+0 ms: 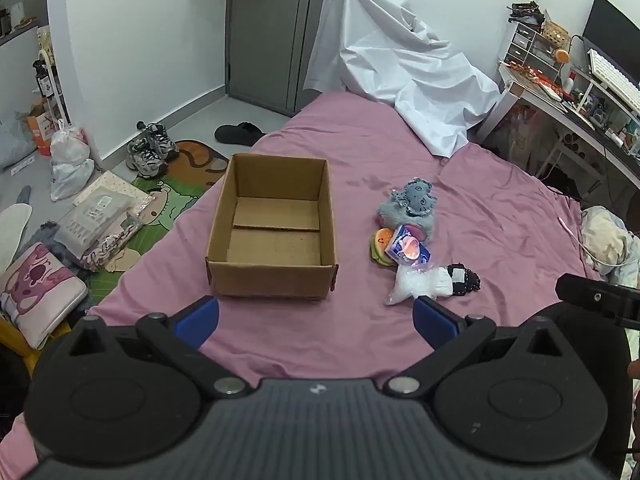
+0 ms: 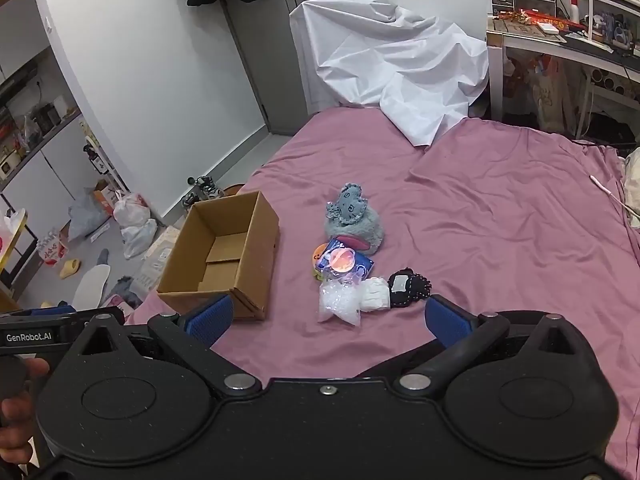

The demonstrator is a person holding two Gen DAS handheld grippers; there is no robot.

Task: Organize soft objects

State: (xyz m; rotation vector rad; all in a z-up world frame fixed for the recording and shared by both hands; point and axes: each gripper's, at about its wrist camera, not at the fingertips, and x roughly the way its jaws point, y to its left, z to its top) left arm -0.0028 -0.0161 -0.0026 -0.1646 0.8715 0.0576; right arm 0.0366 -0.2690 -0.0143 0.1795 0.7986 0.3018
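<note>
An empty brown cardboard box (image 1: 276,228) (image 2: 222,252) stands open on the pink bedsheet (image 1: 360,152) (image 2: 500,220). To its right lies a small heap: a grey plush toy (image 1: 412,204) (image 2: 352,220), a burger-shaped toy (image 1: 380,246), a blue printed packet (image 1: 410,250) (image 2: 344,262), a clear plastic bag (image 1: 412,286) (image 2: 338,302), and a black-and-white sock (image 1: 460,280) (image 2: 400,290). My left gripper (image 1: 316,320) hangs open in front of the box. My right gripper (image 2: 330,320) is open just short of the plastic bag. Neither holds anything.
A crumpled white sheet (image 1: 400,72) (image 2: 392,68) covers the bed's far end. A cluttered desk (image 1: 572,92) (image 2: 560,40) stands at the right. The floor at the left holds shoes (image 1: 150,150), bags (image 1: 70,160) and a cartoon mat (image 1: 172,200). A hand (image 2: 16,408) grips the left device.
</note>
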